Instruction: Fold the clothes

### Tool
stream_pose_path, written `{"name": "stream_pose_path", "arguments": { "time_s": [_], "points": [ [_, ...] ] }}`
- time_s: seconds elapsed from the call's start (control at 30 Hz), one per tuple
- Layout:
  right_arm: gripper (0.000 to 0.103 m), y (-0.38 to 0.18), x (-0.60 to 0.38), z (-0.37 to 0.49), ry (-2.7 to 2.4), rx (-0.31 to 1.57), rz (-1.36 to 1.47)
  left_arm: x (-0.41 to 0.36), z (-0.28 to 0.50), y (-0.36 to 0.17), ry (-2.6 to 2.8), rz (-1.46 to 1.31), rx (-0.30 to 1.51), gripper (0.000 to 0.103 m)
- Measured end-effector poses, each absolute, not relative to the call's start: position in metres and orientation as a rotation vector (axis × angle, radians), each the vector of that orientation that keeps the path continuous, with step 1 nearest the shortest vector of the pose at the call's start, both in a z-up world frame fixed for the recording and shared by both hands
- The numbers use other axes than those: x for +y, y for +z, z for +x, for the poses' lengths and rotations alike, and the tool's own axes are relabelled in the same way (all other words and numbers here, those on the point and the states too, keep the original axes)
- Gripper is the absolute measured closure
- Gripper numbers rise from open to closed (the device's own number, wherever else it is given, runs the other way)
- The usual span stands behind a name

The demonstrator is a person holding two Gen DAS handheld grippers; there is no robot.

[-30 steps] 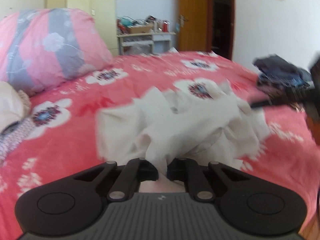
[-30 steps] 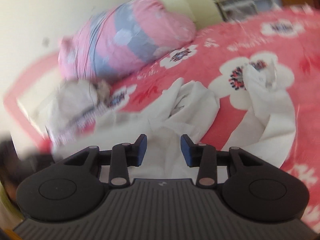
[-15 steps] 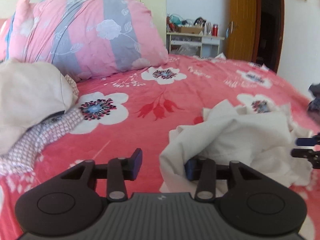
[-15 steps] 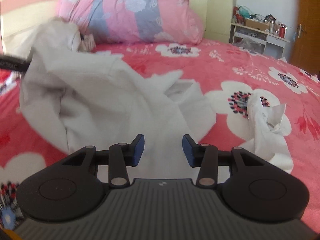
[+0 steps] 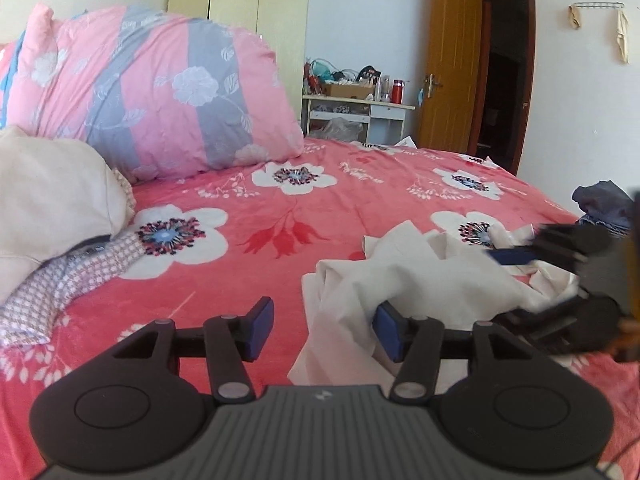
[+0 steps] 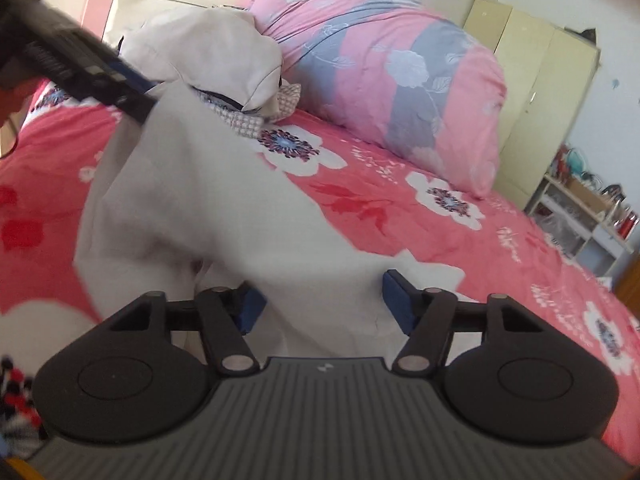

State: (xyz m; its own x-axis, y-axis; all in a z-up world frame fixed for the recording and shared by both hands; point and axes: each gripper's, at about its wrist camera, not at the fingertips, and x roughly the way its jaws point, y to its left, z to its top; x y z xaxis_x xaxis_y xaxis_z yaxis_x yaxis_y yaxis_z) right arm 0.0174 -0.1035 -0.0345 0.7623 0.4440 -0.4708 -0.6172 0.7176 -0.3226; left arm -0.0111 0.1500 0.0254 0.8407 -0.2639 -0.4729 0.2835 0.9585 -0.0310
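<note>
A crumpled white garment point(image 5: 424, 280) lies on the red flowered bed point(image 5: 304, 216). My left gripper point(image 5: 324, 330) is low over the garment's left edge. Its jaws are opening, and a fold hangs loose between them against the right pad, unpressed. In the right wrist view the same garment point(image 6: 240, 208) spreads under and between the jaws of my right gripper point(image 6: 324, 304). Those jaws are opening too, wide apart, and do not pinch the cloth. The right gripper's fingers point(image 5: 560, 248) reach in over the garment's far side. The left gripper's fingers point(image 6: 96, 72) show at the top left.
A big pink and grey pillow point(image 5: 160, 100) and a cream bundle point(image 5: 48, 200) with a checked cloth point(image 5: 80, 276) lie at the head of the bed. Dark clothes point(image 5: 604, 204) are piled at the right edge. A wardrobe point(image 5: 256, 16), a cluttered desk point(image 5: 360, 108) and an open door point(image 5: 452, 60) stand behind.
My left gripper has let go of the white garment, opened and swung left. My right gripper has rolled, moved across the garment and opened a little wider.
</note>
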Motion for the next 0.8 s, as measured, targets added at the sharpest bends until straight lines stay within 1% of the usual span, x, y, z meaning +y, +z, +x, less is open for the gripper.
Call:
{"name": "stream_pose_path", "arguments": {
  "time_s": [0.03,0.07,0.1,0.17,0.3,0.4,0.47,0.5,0.53,0.57,0.6,0.7,0.8],
  "points": [
    [0.085,-0.029,-0.103,0.029,0.619,0.403,-0.426,0.151,-0.017,0.028,-0.285,0.042,0.483,0.045],
    [0.095,-0.023,-0.105,0.042,0.637,0.439,-0.331,0.152,-0.023,0.029,-0.291,0.038,0.468,0.045],
    [0.097,-0.016,-0.108,0.053,0.647,0.459,-0.243,0.154,-0.029,0.031,-0.299,0.033,0.453,0.043],
    [0.099,-0.004,-0.117,0.062,0.653,0.453,-0.119,0.151,-0.036,0.027,-0.318,0.036,0.452,0.039],
    [0.101,0.019,-0.135,0.058,0.647,0.431,0.064,0.136,-0.031,0.007,-0.35,0.038,0.535,0.039],
    [0.101,0.038,-0.148,0.035,0.623,0.382,0.102,0.119,-0.021,-0.011,-0.379,0.009,0.604,0.04],
    [0.101,0.053,-0.155,0.015,0.598,0.34,0.089,0.105,-0.018,-0.02,-0.366,0.027,0.613,0.043],
    [0.101,0.06,-0.158,0.004,0.588,0.317,0.076,0.099,-0.017,-0.023,-0.353,0.037,0.615,0.05],
    [0.101,0.069,-0.161,-0.006,0.578,0.294,0.065,0.093,-0.016,-0.025,-0.341,0.044,0.611,0.069],
    [0.101,0.077,-0.164,-0.015,0.568,0.271,0.054,0.09,-0.016,-0.025,-0.332,0.041,0.611,0.081],
    [0.102,0.085,-0.167,-0.024,0.548,0.248,0.031,0.088,-0.015,-0.023,-0.328,0.027,0.609,0.097],
    [0.102,0.106,-0.175,-0.05,0.481,0.184,-0.041,0.087,-0.021,0.006,-0.294,-0.009,0.537,0.1],
    [0.102,0.13,-0.186,-0.074,0.407,0.109,-0.082,0.089,-0.039,0.06,-0.256,0.012,0.387,0.1]
  ]
}}
